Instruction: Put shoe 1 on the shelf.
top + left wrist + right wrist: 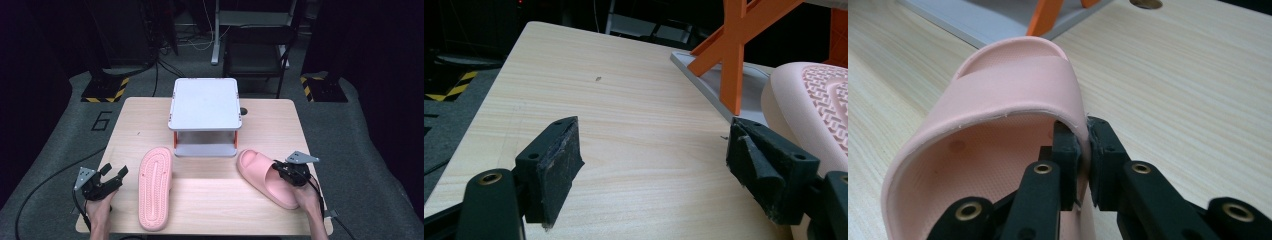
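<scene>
My right gripper (1084, 150) is clenched on the side wall of the upright pink slipper (998, 130): one pad sits inside the shoe, the other outside, with the wall squeezed thin between them. The right gripper view makes that bite plain. The high view gives only the right gripper (282, 169) at the outer flank of that slipper (265, 177), near the table's right edge, toe pointing toward the white shelf (205, 105).

My left gripper (114, 176) is released, its jaws spread wide with bare wood between them in the left gripper view (651, 165). It is near the front-left corner of the table (145, 115). The second slipper (155, 187) lies sole up just beside it; the left gripper view catches its ribbed tread (819, 105) close against one jaw, and I cannot tell whether they touch. That view also shows the shelf's orange cross-brace (734, 60) and its grey base plate, which the high view mostly hides under the white top.

Open wood lies between the two slippers toward the front edge, and along the left edge behind my left gripper. The shelf fills the middle of the back edge, with free strips on both sides of it.
</scene>
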